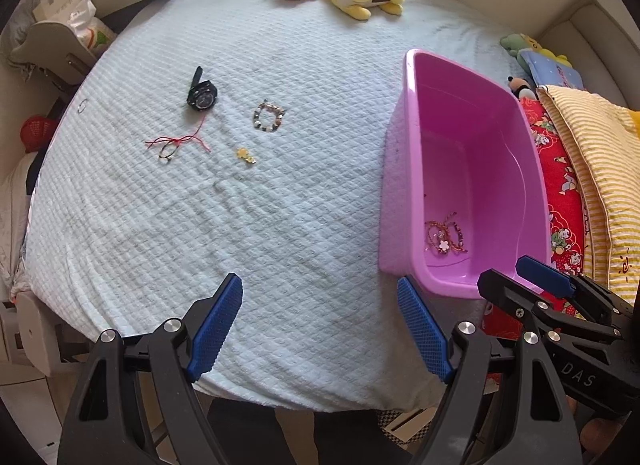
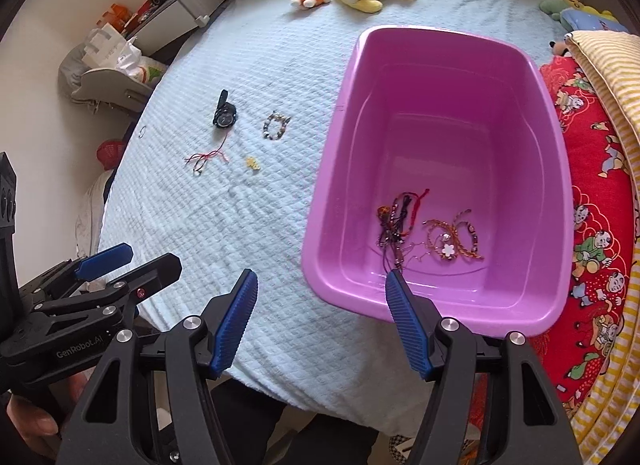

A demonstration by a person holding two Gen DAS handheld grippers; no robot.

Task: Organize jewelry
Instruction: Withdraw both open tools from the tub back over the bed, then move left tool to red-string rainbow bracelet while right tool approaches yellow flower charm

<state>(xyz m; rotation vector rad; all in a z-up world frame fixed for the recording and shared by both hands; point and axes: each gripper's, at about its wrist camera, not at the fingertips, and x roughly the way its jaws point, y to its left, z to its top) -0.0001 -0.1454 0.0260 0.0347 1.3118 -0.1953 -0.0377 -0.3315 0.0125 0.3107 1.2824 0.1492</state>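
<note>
One purple plastic tub [image 2: 440, 169]; one black wristwatch [image 1: 202, 95], one beaded bracelet [image 1: 269, 116], one red cord [image 1: 180, 141], one yellow charm [image 1: 245, 154] on pale quilted blanket [image 1: 240, 225]; left gripper [image 1: 320, 325], right gripper [image 2: 322, 317], fingers apart, empty.

The near half of the bed [image 1: 280, 265], covered in pale blue quilting, lies bare in front of both tongs, so a pass forward meets nothing until the scattered pieces further back: a black watch [image 1: 202, 95], a red string bracelet [image 1: 180, 142], a bead bracelet [image 1: 269, 116] and a small yellow charm [image 1: 246, 154], each lying apart from the others with open cloth between. On the right the tall walls of the pink tub [image 2: 328, 193] block any sideways sweep, its inside reachable only from above. Beyond it, a red patterned cushion [image 2: 592, 193] and a striped pillow [image 2: 612, 77] close that side.
</note>
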